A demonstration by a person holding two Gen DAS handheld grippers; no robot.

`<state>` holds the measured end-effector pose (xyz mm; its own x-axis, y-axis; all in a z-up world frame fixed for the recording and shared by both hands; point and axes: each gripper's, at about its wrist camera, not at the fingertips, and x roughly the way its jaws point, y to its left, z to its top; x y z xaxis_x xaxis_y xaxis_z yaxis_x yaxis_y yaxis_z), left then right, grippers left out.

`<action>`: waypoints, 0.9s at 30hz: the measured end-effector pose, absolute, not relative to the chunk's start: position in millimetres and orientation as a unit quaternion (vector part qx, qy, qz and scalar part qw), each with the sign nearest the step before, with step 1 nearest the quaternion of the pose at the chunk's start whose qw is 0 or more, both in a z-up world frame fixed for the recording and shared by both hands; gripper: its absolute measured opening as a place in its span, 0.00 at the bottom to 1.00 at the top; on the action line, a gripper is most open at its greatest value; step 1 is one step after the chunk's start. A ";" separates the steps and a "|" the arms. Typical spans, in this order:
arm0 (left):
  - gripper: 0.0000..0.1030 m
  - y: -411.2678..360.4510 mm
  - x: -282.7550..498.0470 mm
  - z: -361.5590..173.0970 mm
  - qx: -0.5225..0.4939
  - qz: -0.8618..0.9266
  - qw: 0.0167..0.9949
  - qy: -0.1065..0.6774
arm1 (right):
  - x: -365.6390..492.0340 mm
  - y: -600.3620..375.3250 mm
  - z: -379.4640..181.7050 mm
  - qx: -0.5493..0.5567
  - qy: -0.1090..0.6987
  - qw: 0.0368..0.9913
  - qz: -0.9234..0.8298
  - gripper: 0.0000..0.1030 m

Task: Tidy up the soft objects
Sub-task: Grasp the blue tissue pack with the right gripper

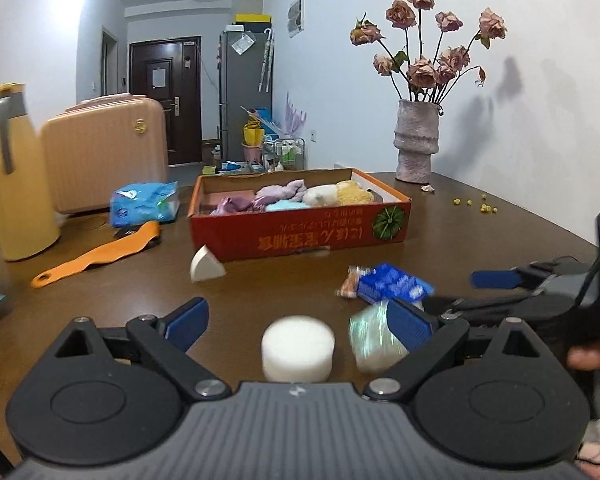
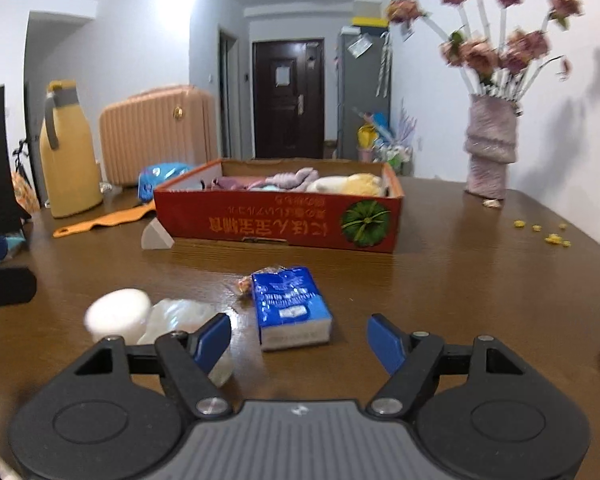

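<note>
My left gripper (image 1: 299,322) is open, and a white round foam pad (image 1: 298,348) sits on the table between its fingers, untouched. A clear-wrapped soft bundle (image 1: 374,340) lies against its right finger. My right gripper (image 2: 299,342) is open too. A blue tissue pack (image 2: 290,306) lies just ahead of its gap, and a snack wrapper (image 2: 246,284) is behind the pack. The foam pad (image 2: 118,314) and the bundle (image 2: 180,320) are to its left. Farther back stands the red cardboard box (image 2: 280,224) holding plush and cloth items (image 2: 340,184). A white wedge (image 1: 206,266) rests by the box (image 1: 300,236).
A yellow jug (image 1: 16,184), a pink suitcase (image 1: 104,156), a blue wipes bag (image 1: 144,204) and an orange strap (image 1: 100,256) are at the left. A vase of dried roses (image 1: 416,144) stands at the back right, with yellow crumbs (image 1: 476,204) near it. A black object (image 2: 4,286) is at the left edge.
</note>
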<state>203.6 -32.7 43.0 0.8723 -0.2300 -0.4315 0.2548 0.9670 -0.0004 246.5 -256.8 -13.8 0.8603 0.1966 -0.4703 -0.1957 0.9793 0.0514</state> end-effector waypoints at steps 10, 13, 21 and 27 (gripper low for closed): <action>0.88 -72.0 308.3 34.8 0.010 -0.164 0.950 0.266 | 319.9 -282.4 -35.4 0.029 0.299 0.950 0.082 0.69; 0.74 -88.3 336.2 29.8 -0.022 -0.209 0.932 0.294 | 326.7 -300.2 -32.8 0.062 0.296 0.950 0.079 0.69; 0.32 -123.5 392.5 0.7 -0.071 -0.249 0.891 0.372 | 347.3 -333.3 -37.8 0.200 0.292 0.930 0.099 0.39; 0.22 -124.8 400.4 -6.6 -0.093 -0.256 0.875 0.400 | 356.1 -332.9 -49.7 0.244 0.304 0.913 0.120 0.30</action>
